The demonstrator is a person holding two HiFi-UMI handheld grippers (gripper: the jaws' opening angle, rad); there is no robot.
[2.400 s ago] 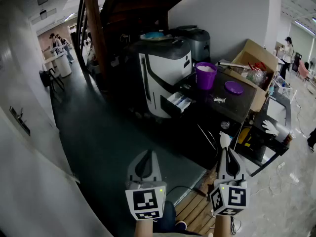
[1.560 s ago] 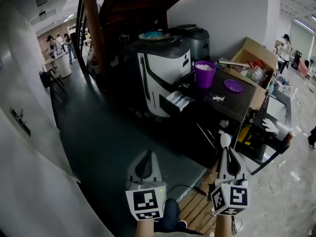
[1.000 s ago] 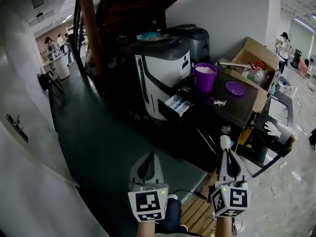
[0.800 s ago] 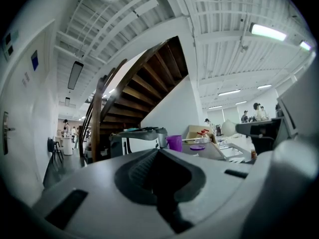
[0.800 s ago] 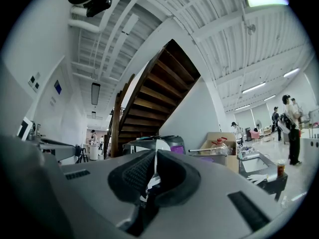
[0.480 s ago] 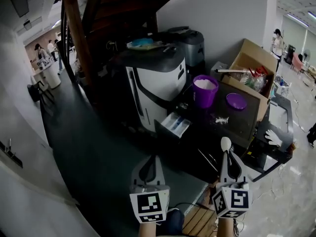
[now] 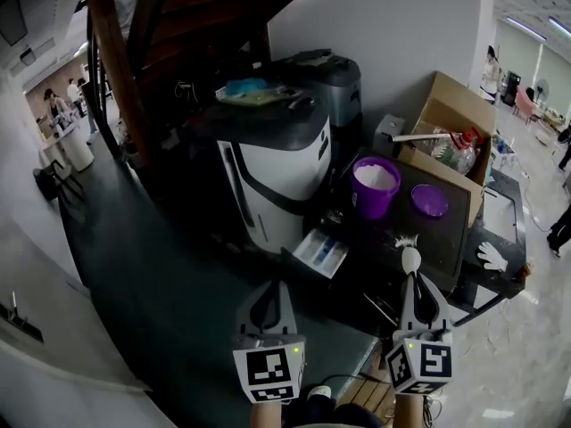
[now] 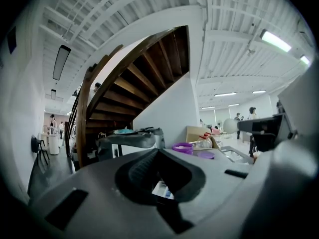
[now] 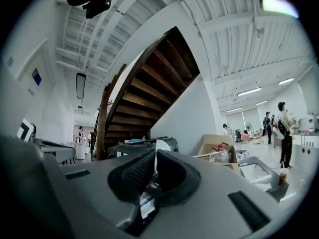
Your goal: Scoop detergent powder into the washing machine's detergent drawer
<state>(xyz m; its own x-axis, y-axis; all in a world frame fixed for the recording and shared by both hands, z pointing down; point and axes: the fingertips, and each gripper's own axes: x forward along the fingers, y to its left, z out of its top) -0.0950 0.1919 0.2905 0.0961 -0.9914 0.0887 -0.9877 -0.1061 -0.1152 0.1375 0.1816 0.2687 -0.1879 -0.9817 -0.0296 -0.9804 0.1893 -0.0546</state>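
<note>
The white and black washing machine stands at centre in the head view, its detergent drawer pulled open at its lower right. To the right, a purple tub of white powder sits on the dark table, with its purple lid beside it and some spilled powder. My right gripper is shut on a white spoon, whose bowl points up toward the table. My left gripper is shut and holds nothing. Both are short of the drawer.
A cardboard box with bottles stands behind the tub. A grey appliance sits behind the machine, under a wooden staircase. A white glove lies on the table's right edge. People stand far off on the left and right.
The view has come closer to the washing machine and table. Both grippers keep their places low in the frame, and the spoon stays in the right one.
</note>
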